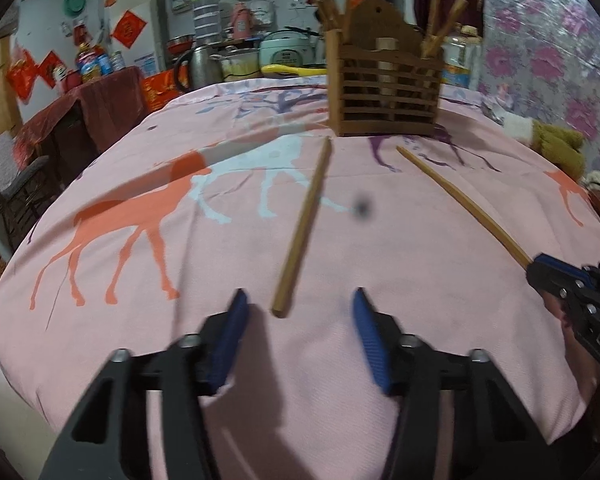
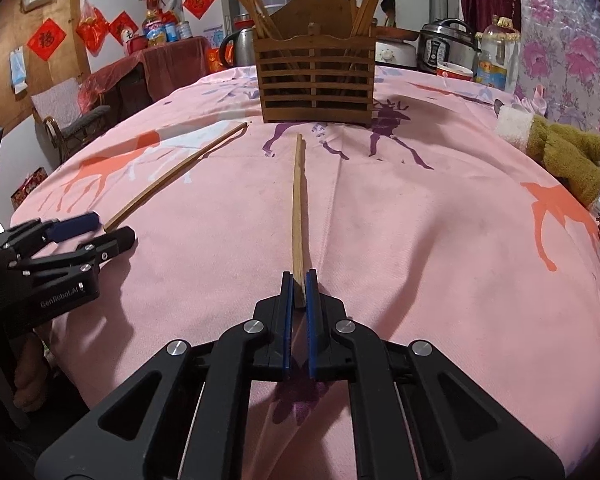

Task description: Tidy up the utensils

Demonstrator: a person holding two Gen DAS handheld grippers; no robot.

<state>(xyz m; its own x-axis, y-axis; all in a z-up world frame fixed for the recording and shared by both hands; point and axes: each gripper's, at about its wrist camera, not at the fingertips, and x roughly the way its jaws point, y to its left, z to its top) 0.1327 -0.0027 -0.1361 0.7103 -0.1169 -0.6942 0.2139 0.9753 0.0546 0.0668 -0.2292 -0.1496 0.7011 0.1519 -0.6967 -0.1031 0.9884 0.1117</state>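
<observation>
Two grippers work over a pink cloth (image 2: 420, 240) printed with deer.

Right gripper (image 2: 299, 280), bottom centre of its own view: jaws nearly together, blue pads (image 2: 287, 312) pinching the near end of a chopstick (image 2: 298, 208). The stick runs straight up the frame, its far tip ending just short of the holder (image 2: 316, 80). In the left view the same gripper (image 1: 538, 266) enters at the right edge, clamped on the stick's lower end (image 1: 460, 200), which slants up-left toward the holder.

Left gripper (image 1: 298, 300), bottom centre of its view: jaws wide, one blue pad (image 1: 236, 312) on each side of the near end of a second chopstick (image 1: 304, 224). Neither pad touches it. This stick lies flat on the cloth, leaning slightly right, its far tip close to the holder's front left corner (image 1: 384, 88). In the right view the left gripper (image 2: 112, 228) sits at the left edge, the stick's near end between its tips, and the stick (image 2: 180, 172) angles up-right.

Holder: brown, slatted, upright at the upper centre of both views, with more chopsticks (image 2: 252, 4) standing in its left and right compartments.

Beyond it, upper frame: a kettle (image 2: 242, 46), a cooker (image 2: 446, 46), bottles and red paper squares on the wall. An olive towel (image 2: 568, 156) lies at the right edge of the cloth.
</observation>
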